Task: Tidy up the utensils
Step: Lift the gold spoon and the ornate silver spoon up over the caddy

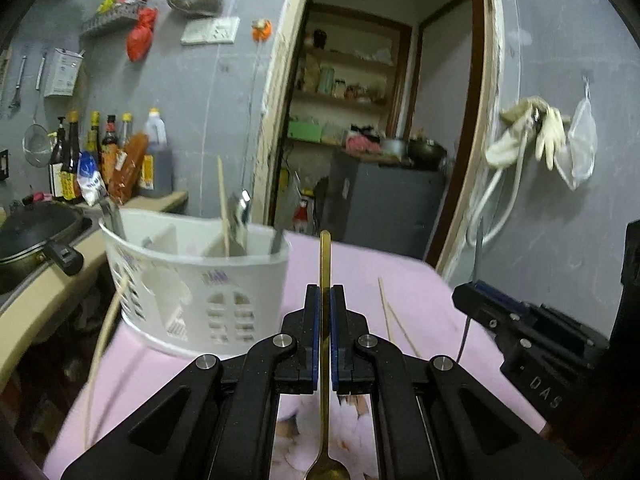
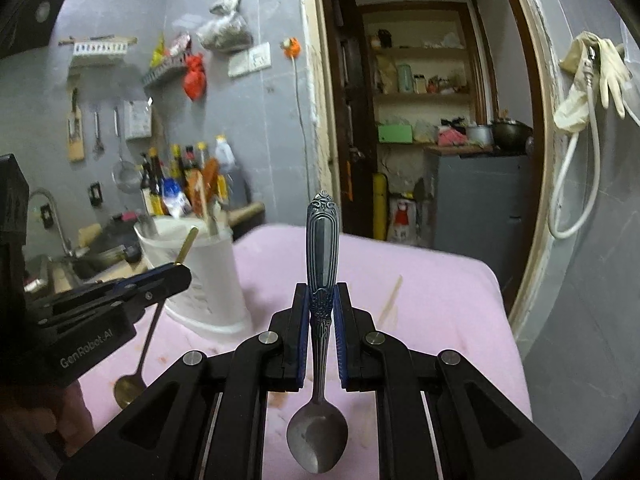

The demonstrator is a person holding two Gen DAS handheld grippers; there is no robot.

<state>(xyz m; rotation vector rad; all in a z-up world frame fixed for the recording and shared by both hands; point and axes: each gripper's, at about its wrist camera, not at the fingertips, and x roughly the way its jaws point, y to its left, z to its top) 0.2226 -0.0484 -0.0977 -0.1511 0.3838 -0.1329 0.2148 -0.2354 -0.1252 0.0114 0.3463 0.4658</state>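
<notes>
The bowl of a gold spoon (image 1: 325, 474) is seen closest to the left wrist camera, at the bottom edge of the view, with its thin handle running up between the blue pads of the left gripper (image 1: 325, 294) and its tip standing above them. The left gripper's jaws are clenched on that handle. In the right wrist view, the dull bowl of a silver spoon (image 2: 318, 442) hangs nearest the lens, and its ornate handle is clamped between the jaws of the right gripper (image 2: 322, 294), the patterned end rising well above the fingertips. Both spoons are held off the pink cloth (image 1: 360, 276) that covers the table. A white perforated utensil basket (image 1: 192, 280) is set on the cloth ahead and to the left of the left gripper; it is divided into compartments, and a wooden chopstick and some metal utensils are seen standing in it, though which compartments hold them cannot be told. A pair of chopsticks (image 1: 394, 320) lies on the cloth just right of the left gripper. Sauce bottles (image 1: 104, 152) are lined up on the counter behind the basket.
</notes>
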